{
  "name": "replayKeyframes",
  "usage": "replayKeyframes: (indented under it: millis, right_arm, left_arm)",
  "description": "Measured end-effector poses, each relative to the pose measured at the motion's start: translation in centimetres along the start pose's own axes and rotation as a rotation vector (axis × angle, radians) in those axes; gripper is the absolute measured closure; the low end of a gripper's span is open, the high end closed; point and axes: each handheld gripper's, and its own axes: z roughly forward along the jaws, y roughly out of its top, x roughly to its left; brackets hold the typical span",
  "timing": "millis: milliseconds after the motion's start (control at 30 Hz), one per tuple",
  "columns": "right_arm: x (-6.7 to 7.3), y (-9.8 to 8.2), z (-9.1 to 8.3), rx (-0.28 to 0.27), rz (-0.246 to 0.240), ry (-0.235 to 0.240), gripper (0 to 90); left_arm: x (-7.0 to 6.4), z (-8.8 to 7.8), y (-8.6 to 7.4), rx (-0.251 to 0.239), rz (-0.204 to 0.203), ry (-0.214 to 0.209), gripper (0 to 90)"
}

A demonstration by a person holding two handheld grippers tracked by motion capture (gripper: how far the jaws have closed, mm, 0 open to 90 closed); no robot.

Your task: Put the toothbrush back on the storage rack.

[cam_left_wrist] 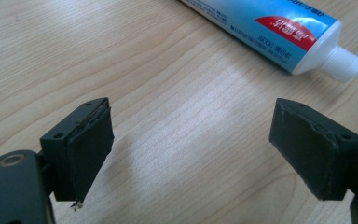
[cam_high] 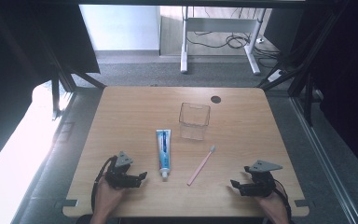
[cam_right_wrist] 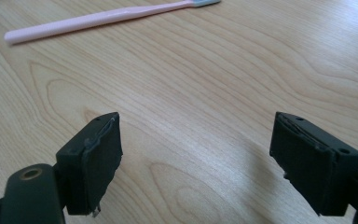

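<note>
Well beyond spread jaws: toothpaste (cam_left_wrist: 279, 32), toothbrush (cam_right_wrist: 102, 19).

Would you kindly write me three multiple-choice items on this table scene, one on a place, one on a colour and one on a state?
1. Where does the toothpaste tube lie relative to the toothbrush?
A. On the left tool's side of it
B. On the right tool's side of it
C. Inside the clear container

2. What colour is the toothbrush handle?
A. Green
B. Pink
C. Black

3. What state is the left tool in?
A. Shut on the toothpaste tube
B. Shut on nothing
C. Open, holding nothing

Answers:
1. A, since in the high view the tube sits between the left tool and the toothbrush.
2. B, since the right gripper view shows a pink handle with a pale head.
3. C, since its jaws stand wide apart over bare wooden table, with the capped tube lying beyond them.
</note>
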Motion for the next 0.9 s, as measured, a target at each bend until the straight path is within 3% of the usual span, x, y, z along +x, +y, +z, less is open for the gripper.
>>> replayKeyframes:
  millis: [233, 900]
  right_arm:
    - [0.10, 0.03, 0.13, -0.002, -0.016, 0.003, 15.3]
    - [0.31, 0.44, 0.10, 0.016, -0.042, 0.005, 13.1]
  left_arm:
    - [-0.26, 0.10, 0.14, -0.013, 0.004, -0.031, 14.0]
    - [-0.25, 0.49, 0.18, -0.001, 0.014, -0.033, 14.1]
